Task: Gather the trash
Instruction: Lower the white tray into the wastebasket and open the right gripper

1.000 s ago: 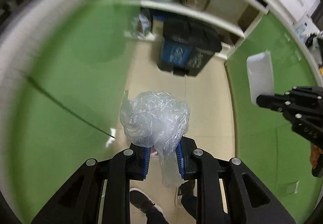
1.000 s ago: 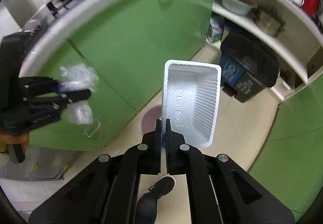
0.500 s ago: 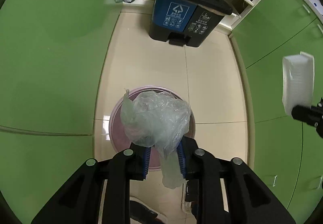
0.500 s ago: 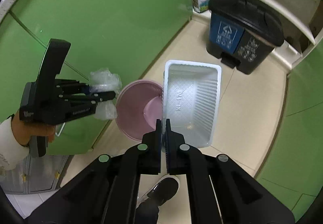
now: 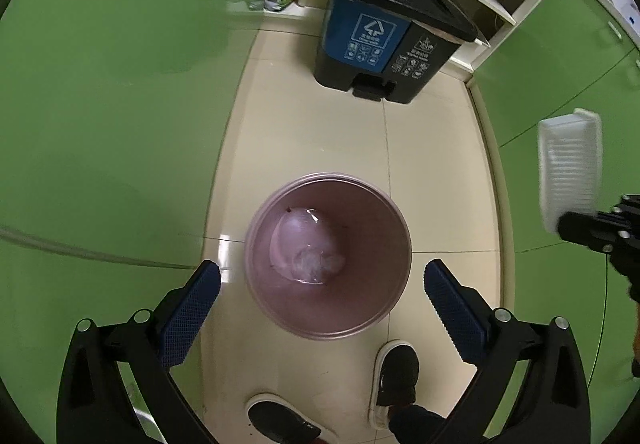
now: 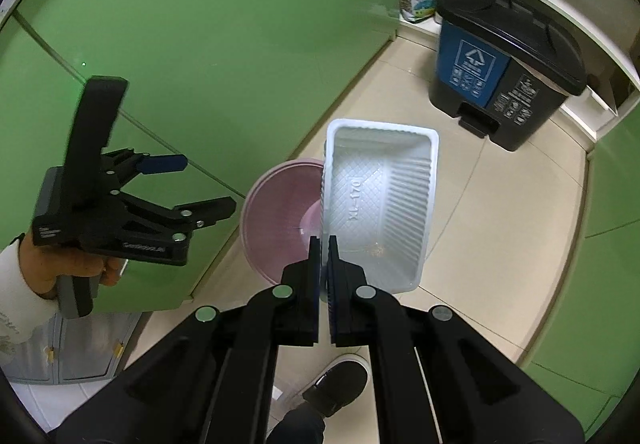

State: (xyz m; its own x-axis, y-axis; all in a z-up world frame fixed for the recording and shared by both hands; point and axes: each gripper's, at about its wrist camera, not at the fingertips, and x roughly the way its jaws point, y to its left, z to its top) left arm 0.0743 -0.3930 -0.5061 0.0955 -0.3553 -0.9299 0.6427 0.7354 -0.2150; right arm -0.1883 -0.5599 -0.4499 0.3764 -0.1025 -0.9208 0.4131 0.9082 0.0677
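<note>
Crumpled clear plastic bag (image 5: 316, 264) lies inside the round pink plastic bin (image 5: 328, 328); left gripper (image 5: 320, 280) jaws spread apart above it. Right gripper (image 6: 324, 244) jaws clamp the white ribbed plastic tray (image 6: 380, 204).

Two bins (image 5: 328, 256) (image 5: 394, 28) — one tray (image 6: 380, 204), one bag (image 5: 308, 252).

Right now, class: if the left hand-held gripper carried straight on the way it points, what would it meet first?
Probably the pink bin. The left hand-held gripper is open and aimed down into its mouth, so it would likely reach the crumpled plastic lying inside. Depth is hard to judge through the fisheye.
</note>
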